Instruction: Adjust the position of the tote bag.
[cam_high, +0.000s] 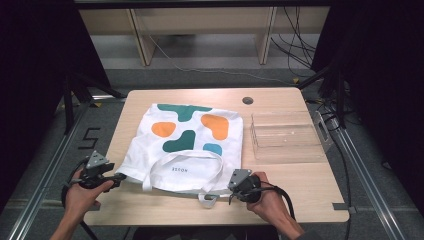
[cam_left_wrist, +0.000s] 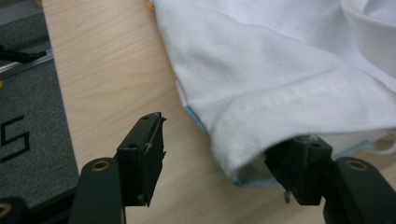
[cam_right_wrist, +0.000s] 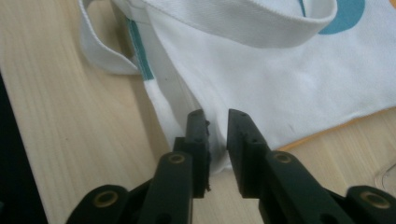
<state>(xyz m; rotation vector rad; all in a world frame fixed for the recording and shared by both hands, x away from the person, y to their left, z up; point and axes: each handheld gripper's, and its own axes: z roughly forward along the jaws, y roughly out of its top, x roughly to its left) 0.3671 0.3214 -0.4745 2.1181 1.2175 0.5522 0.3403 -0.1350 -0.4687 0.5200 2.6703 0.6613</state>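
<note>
A white tote bag (cam_high: 187, 145) with green, orange and teal shapes lies flat on the wooden table (cam_high: 305, 195), its handles (cam_high: 170, 162) toward me. My left gripper (cam_high: 121, 177) is at the bag's near left corner, jaws wide open. In the left gripper view (cam_left_wrist: 226, 140) the folded corner of the tote bag (cam_left_wrist: 280, 93) rests against the right jaw. My right gripper (cam_high: 228, 188) is at the near right corner. The right gripper view (cam_right_wrist: 218, 116) shows its jaws a narrow gap apart over the edge of the tote bag (cam_right_wrist: 280, 84).
A clear plastic box (cam_high: 285, 137) stands to the right of the bag. A round cable hole (cam_high: 247, 100) sits at the table's far edge. Dark floor and metal rails (cam_high: 45, 165) flank the table.
</note>
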